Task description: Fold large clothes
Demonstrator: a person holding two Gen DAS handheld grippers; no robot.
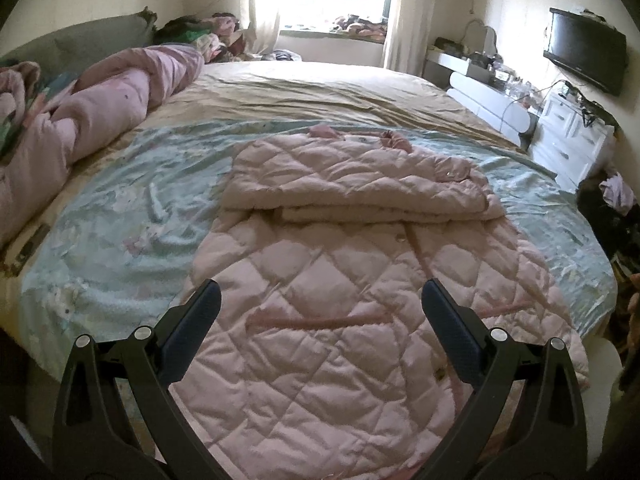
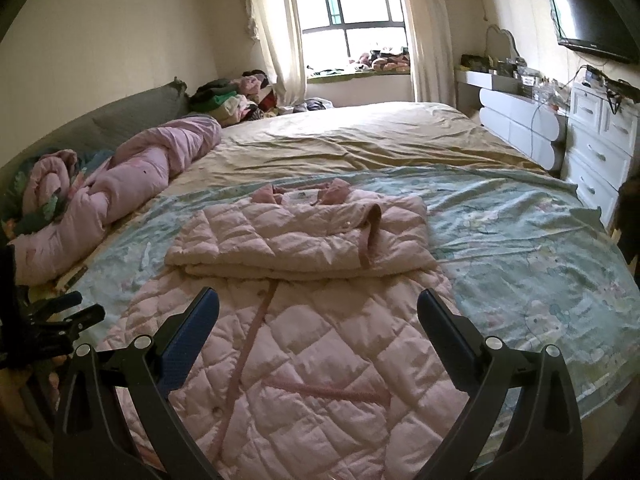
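Note:
A pink quilted coat (image 1: 340,300) lies flat on the bed, its lower body toward me. Both sleeves are folded across the chest into a thick band (image 1: 352,184), with the collar (image 1: 320,132) at the far end. It also shows in the right wrist view (image 2: 304,352), with the folded sleeves (image 2: 300,240) beyond. My left gripper (image 1: 320,304) is open and empty, hovering over the coat's lower part. My right gripper (image 2: 318,312) is open and empty above the coat. The left gripper shows at the left edge of the right wrist view (image 2: 68,320).
The coat rests on a light blue printed sheet (image 1: 120,220) over a beige bed sheet (image 1: 320,88). A rolled pink duvet (image 1: 100,112) lies along the left. White drawers (image 2: 600,152) and a wall television (image 2: 592,12) stand on the right. Clothes are piled by the window (image 2: 240,96).

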